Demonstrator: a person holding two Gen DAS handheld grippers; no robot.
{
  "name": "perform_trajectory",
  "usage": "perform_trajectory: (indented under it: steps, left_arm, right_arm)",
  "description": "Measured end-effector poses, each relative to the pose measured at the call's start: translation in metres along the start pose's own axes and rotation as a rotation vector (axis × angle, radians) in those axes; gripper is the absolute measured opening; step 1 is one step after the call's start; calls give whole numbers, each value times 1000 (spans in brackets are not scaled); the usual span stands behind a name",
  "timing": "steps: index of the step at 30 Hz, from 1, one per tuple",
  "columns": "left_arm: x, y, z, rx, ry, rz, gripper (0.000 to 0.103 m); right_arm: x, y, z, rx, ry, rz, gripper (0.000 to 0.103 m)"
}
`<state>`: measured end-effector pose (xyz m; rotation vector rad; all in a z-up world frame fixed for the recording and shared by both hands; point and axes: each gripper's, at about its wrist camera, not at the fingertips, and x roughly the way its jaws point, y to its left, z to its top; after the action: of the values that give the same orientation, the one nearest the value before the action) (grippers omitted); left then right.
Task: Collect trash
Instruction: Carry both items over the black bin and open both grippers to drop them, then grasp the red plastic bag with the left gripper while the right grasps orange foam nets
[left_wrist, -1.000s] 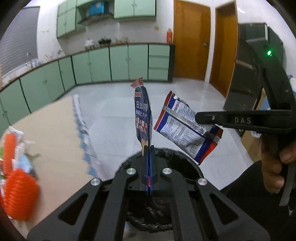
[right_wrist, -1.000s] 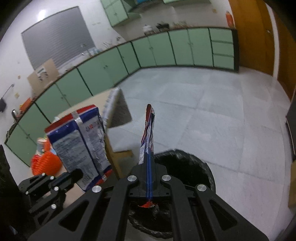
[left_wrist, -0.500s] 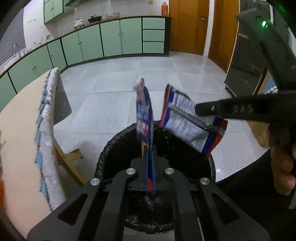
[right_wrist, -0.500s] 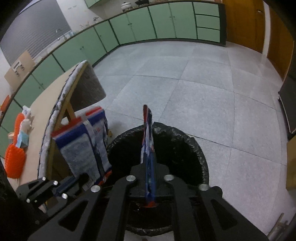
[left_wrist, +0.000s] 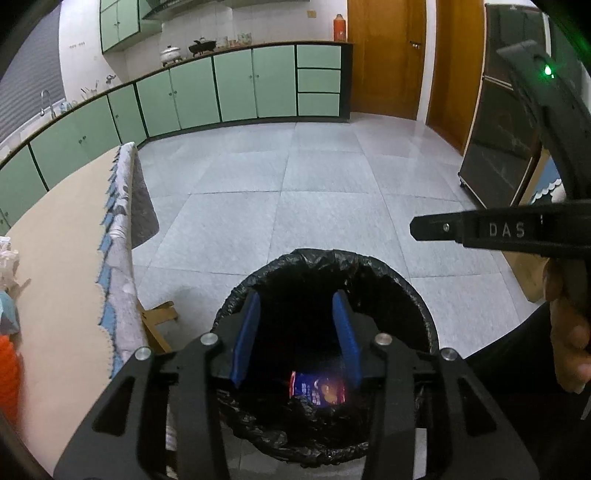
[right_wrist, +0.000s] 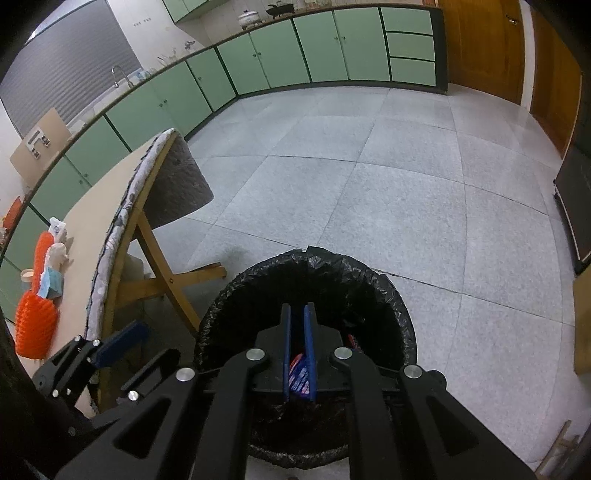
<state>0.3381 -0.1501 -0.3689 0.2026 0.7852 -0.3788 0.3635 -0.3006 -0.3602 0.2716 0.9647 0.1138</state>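
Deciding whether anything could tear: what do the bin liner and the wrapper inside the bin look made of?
Bin liner: thin black plastic film, glossy, crinkled over the rim. Snack wrapper: looks like printed plastic or foil laminate with a slight sheen; too dark in there to be sure.

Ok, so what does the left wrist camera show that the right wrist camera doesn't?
Only the left wrist view: a person's hand and an orange flask on the counter. Only the right wrist view: a propped-up cardboard sheet. Both: the black-lined bin with a wrapper inside, the table and the green cabinets.
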Motion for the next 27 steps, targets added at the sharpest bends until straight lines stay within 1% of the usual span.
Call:
perform_trajectory:
  steps: [3, 5, 8, 9, 10, 11, 12, 13, 14, 16, 17, 18, 19, 20, 21, 23, 27]
  left_arm:
    - [-8, 1, 0, -4, -8, 5, 40]
    - [-13, 3, 1, -11, -14, 7, 42]
    - [-24, 11, 5, -34, -29, 8, 42]
    - [-29, 13, 7, -42, -37, 6, 42]
    - [-33, 14, 8, -47, -43, 5, 43]
    - [-40, 16, 11, -56, -53, 3, 45]
    - [-46, 18, 13, -64, -63, 5, 46]
    - [-51, 20, 14, -72, -71, 6, 49]
    - [-56, 22, 16, -82, -78, 9, 52]
    - [-67, 27, 18, -100, -85, 19, 55]
    - [-71, 30, 19, -109, -88, 23, 60]
    - [-79, 34, 19, -124, -94, 36, 67]
    - [-88, 40, 19, -141, -101, 48, 72]
    - [-99, 46, 18, -159, -108, 57, 80]
    - [-107, 50, 17, -170, -115, 68, 84]
    - [-127, 61, 12, -184, -126, 107, 87]
    - [-176, 94, -11, -225, -134, 209, 90]
  right_arm:
    - [-5, 2, 0, -1, -10, 2, 9]
    - [-8, 4, 1, -3, -20, -4, 12]
    - [-12, 6, 0, -4, -30, -8, 19]
    - [-14, 8, 0, -6, -36, -12, 23]
    - [-18, 10, -2, -9, -45, -20, 28]
    - [-22, 12, -3, -13, -54, -28, 31]
    - [-26, 14, -3, -17, -62, -33, 39]
    - [-34, 17, -5, -25, -82, -48, 49]
    - [-39, 19, -6, -28, -98, -60, 54]
    - [-53, 26, -9, -33, -131, -80, 69]
    - [-60, 29, -11, -38, -144, -86, 73]
    - [-66, 32, -12, -43, -157, -96, 81]
    - [-72, 36, -12, -48, -168, -105, 86]
    - [-82, 44, -15, -66, -188, -103, 88]
    - [-88, 48, -16, -76, -197, -96, 88]
    - [-102, 66, -18, -113, -217, -85, 88]
    - [-124, 113, -27, -219, -256, -21, 88]
